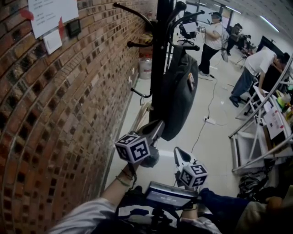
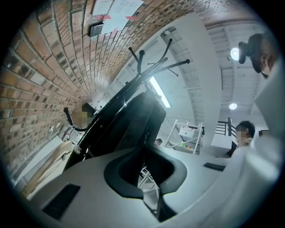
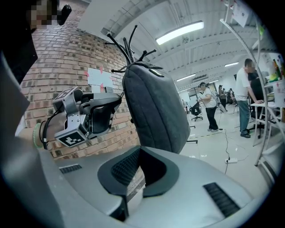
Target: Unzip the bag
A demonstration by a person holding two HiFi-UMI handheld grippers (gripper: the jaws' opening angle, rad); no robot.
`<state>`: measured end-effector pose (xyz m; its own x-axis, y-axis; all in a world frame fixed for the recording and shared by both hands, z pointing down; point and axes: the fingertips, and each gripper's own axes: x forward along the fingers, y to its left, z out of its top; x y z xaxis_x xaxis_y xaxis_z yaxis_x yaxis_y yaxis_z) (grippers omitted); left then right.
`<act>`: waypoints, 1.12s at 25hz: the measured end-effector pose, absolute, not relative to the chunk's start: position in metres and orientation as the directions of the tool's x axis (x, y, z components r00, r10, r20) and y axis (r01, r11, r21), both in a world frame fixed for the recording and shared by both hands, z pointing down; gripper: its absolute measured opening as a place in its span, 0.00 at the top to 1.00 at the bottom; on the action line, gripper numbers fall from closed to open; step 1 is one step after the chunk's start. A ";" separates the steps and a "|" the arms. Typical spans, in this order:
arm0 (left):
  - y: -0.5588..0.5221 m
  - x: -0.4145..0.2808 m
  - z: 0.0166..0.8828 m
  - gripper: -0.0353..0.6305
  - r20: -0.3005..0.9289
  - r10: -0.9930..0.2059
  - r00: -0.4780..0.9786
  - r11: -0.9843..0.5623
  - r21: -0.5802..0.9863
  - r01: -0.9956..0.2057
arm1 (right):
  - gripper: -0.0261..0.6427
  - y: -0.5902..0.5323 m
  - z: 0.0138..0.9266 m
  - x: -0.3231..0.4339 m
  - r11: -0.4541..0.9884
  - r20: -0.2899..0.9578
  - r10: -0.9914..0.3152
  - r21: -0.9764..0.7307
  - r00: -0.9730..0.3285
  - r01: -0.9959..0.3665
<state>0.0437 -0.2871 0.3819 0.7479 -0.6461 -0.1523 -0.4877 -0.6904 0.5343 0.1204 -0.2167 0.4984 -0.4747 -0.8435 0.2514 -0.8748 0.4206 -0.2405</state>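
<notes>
There is one bag (image 1: 176,100), dark grey and rounded. It hangs on the one black coat rack (image 1: 161,45), clear of the floor (image 1: 215,151) and just beside the brick wall (image 1: 55,114). On its side is one small label. I cannot tell whether its zip is closed.

There are two grippers. The left gripper (image 1: 159,124) points up at the lower part of the bag, on the wall side. Its tip is just beside the fabric, but I cannot tell if it touches. In the left gripper view its jaws are together and nothing is between them. The right gripper (image 1: 178,152) is lower and more to the right, apart from the bag. Its jaws also meet at the tips and hold nothing.

Two paper sheets, a big one (image 1: 50,13) and a small one (image 1: 52,41), are fixed on the wall, with one small dark box (image 1: 73,27) beside them. One white container (image 1: 145,67) stands at the foot of the wall behind the rack.

The floor is pale and a little shiny. One white cable (image 1: 211,98) runs over it to a power strip (image 1: 209,121). At the right stands a metal shelf frame (image 1: 256,146). The room is long, with light strips on the ceiling. Three people are in it: two far behind (image 1: 211,39) (image 1: 235,34), and one (image 1: 256,68) who bends over at the right.
</notes>
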 end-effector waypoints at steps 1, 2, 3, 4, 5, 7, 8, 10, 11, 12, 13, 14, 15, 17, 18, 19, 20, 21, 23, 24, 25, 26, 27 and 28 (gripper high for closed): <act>-0.287 0.044 0.384 0.94 -0.149 -0.647 0.748 -0.689 0.535 -0.489 | 0.97 -0.217 0.500 0.120 0.425 0.255 -0.840 -0.241 -0.479 -0.873; -0.287 0.044 0.387 0.94 -0.140 -0.647 0.749 -0.686 0.534 -0.493 | 0.97 -0.217 0.501 0.119 0.427 0.258 -0.837 -0.241 -0.482 -0.871; -0.286 0.044 0.390 0.94 -0.128 -0.647 0.751 -0.684 0.533 -0.498 | 0.97 -0.216 0.502 0.119 0.428 0.261 -0.836 -0.241 -0.483 -0.871; -0.285 0.045 0.394 0.94 -0.117 -0.647 0.753 -0.680 0.534 -0.502 | 0.97 -0.216 0.503 0.119 0.427 0.263 -0.836 -0.239 -0.482 -0.872; -0.285 0.046 0.398 0.94 -0.113 -0.648 0.753 -0.677 0.538 -0.501 | 0.97 -0.216 0.504 0.119 0.426 0.264 -0.836 -0.238 -0.480 -0.873; -0.286 0.047 0.407 0.94 -0.121 -0.649 0.751 -0.674 0.549 -0.494 | 0.97 -0.216 0.504 0.120 0.425 0.264 -0.838 -0.235 -0.478 -0.874; -0.286 0.047 0.411 0.94 -0.121 -0.649 0.751 -0.672 0.554 -0.491 | 0.97 -0.216 0.504 0.120 0.425 0.265 -0.838 -0.234 -0.478 -0.875; -0.285 0.047 0.417 0.94 -0.108 -0.650 0.752 -0.665 0.560 -0.494 | 0.97 -0.216 0.505 0.119 0.424 0.268 -0.837 -0.232 -0.477 -0.875; -0.285 0.046 0.419 0.94 -0.099 -0.650 0.753 -0.662 0.561 -0.498 | 0.97 -0.215 0.505 0.118 0.425 0.270 -0.836 -0.232 -0.477 -0.875; -0.285 0.046 0.422 0.94 -0.091 -0.650 0.754 -0.659 0.561 -0.501 | 0.97 -0.215 0.505 0.117 0.426 0.272 -0.835 -0.233 -0.479 -0.875; -0.285 0.047 0.424 0.94 -0.085 -0.650 0.755 -0.657 0.562 -0.503 | 0.97 -0.215 0.505 0.116 0.426 0.272 -0.835 -0.232 -0.479 -0.874; -0.284 0.047 0.426 0.94 -0.077 -0.650 0.756 -0.655 0.561 -0.506 | 0.97 -0.215 0.505 0.116 0.426 0.271 -0.835 -0.231 -0.478 -0.875; -0.284 0.047 0.428 0.94 -0.065 -0.650 0.757 -0.652 0.558 -0.513 | 0.97 -0.215 0.505 0.116 0.426 0.271 -0.836 -0.230 -0.477 -0.875; -0.283 0.047 0.433 0.94 -0.051 -0.651 0.757 -0.647 0.558 -0.519 | 0.97 -0.215 0.506 0.116 0.423 0.277 -0.834 -0.230 -0.476 -0.876; -0.283 0.048 0.436 0.94 -0.045 -0.651 0.757 -0.644 0.561 -0.520 | 0.97 -0.214 0.506 0.116 0.423 0.280 -0.834 -0.231 -0.476 -0.876; -0.283 0.048 0.439 0.94 -0.041 -0.652 0.757 -0.641 0.564 -0.521 | 0.97 -0.214 0.506 0.116 0.423 0.283 -0.833 -0.231 -0.476 -0.876; -0.283 0.048 0.442 0.94 -0.036 -0.652 0.758 -0.638 0.566 -0.522 | 0.97 -0.214 0.506 0.115 0.424 0.286 -0.831 -0.231 -0.478 -0.876; -0.283 0.048 0.444 0.94 -0.027 -0.651 0.758 -0.635 0.566 -0.526 | 0.97 -0.215 0.506 0.114 0.426 0.288 -0.829 -0.231 -0.480 -0.875; -0.283 0.049 0.451 0.94 -0.004 -0.651 0.759 -0.627 0.566 -0.535 | 0.97 -0.216 0.506 0.114 0.429 0.286 -0.829 -0.229 -0.481 -0.874; -0.284 0.049 0.454 0.94 0.004 -0.650 0.760 -0.624 0.568 -0.537 | 0.97 -0.217 0.507 0.114 0.428 0.284 -0.830 -0.227 -0.480 -0.875; -0.284 0.050 0.457 0.94 0.008 -0.650 0.760 -0.622 0.569 -0.538 | 0.97 -0.218 0.507 0.115 0.427 0.284 -0.831 -0.227 -0.479 -0.875; -0.284 0.051 0.461 0.94 0.010 -0.649 0.760 -0.622 0.568 -0.539 | 0.97 -0.218 0.508 0.114 0.427 0.286 -0.830 -0.227 -0.479 -0.875; -0.285 0.051 0.464 0.94 0.014 -0.650 0.760 -0.621 0.567 -0.541 | 0.97 -0.218 0.509 0.114 0.427 0.290 -0.828 -0.228 -0.479 -0.875; -0.285 0.051 0.467 0.94 0.024 -0.650 0.760 -0.618 0.565 -0.546 | 0.97 -0.218 0.509 0.112 0.428 0.292 -0.827 -0.228 -0.481 -0.875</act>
